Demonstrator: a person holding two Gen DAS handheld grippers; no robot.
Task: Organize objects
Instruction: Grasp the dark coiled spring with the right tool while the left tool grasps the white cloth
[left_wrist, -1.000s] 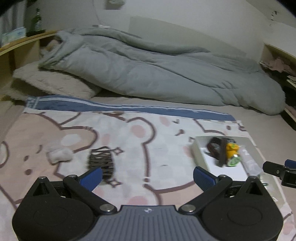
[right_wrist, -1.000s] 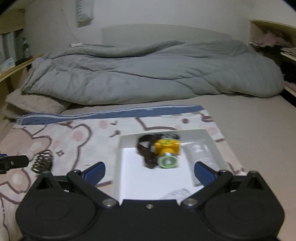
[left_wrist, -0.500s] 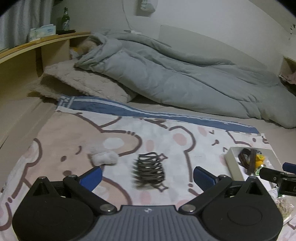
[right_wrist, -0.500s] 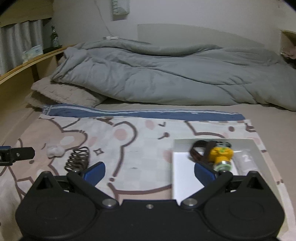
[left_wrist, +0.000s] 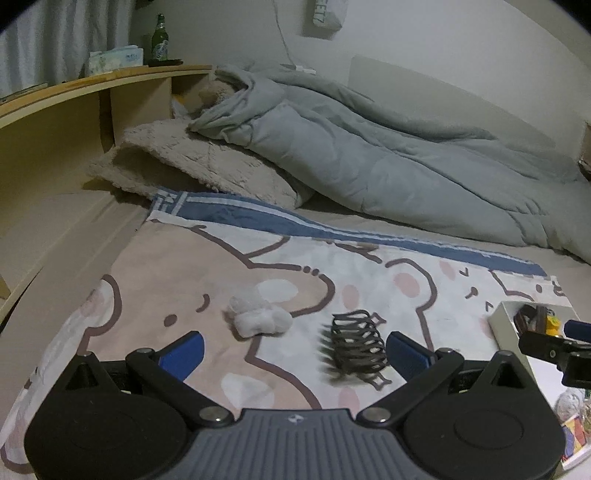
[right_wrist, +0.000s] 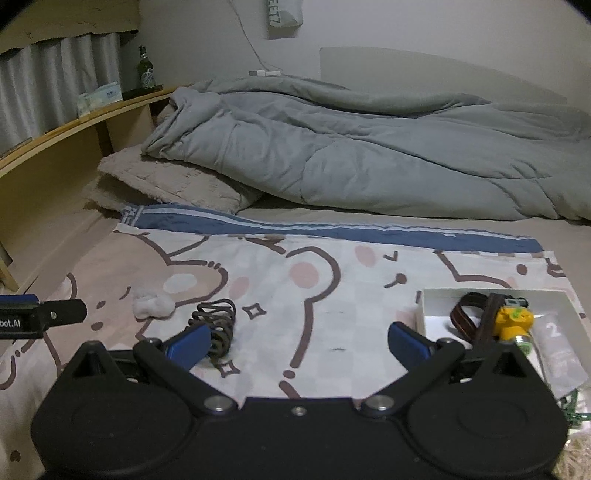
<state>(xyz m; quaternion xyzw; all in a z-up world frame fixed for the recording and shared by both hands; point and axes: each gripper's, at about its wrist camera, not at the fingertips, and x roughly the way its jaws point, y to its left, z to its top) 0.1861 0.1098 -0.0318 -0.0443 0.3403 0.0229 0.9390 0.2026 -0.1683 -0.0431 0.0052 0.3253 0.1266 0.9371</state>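
A dark brown hair claw clip (left_wrist: 355, 347) lies on the bear-print sheet (left_wrist: 207, 266), close to the right finger of my open, empty left gripper (left_wrist: 295, 352). A white fluffy ball (left_wrist: 258, 318) lies just beyond the left gripper's gap. In the right wrist view the clip (right_wrist: 216, 325) sits by the left finger of my open, empty right gripper (right_wrist: 297, 343), with the ball (right_wrist: 152, 304) further left. A white tray (right_wrist: 432, 306) at the right holds a yellow headlamp (right_wrist: 513, 323) with brown strap and a clear tube (right_wrist: 557, 350).
A grey duvet (left_wrist: 388, 162) and a beige fuzzy pillow (left_wrist: 199, 166) lie across the back of the bed. A wooden shelf (left_wrist: 74, 107) with a green bottle (left_wrist: 159, 38) and tissue pack runs along the left. Small packets lie by the tray's near corner (left_wrist: 572, 413).
Both grippers have swung to the left. The clip and white ball now sit nearer the middle of both views, and the tray has slid toward the right edge. Both grippers stay open.
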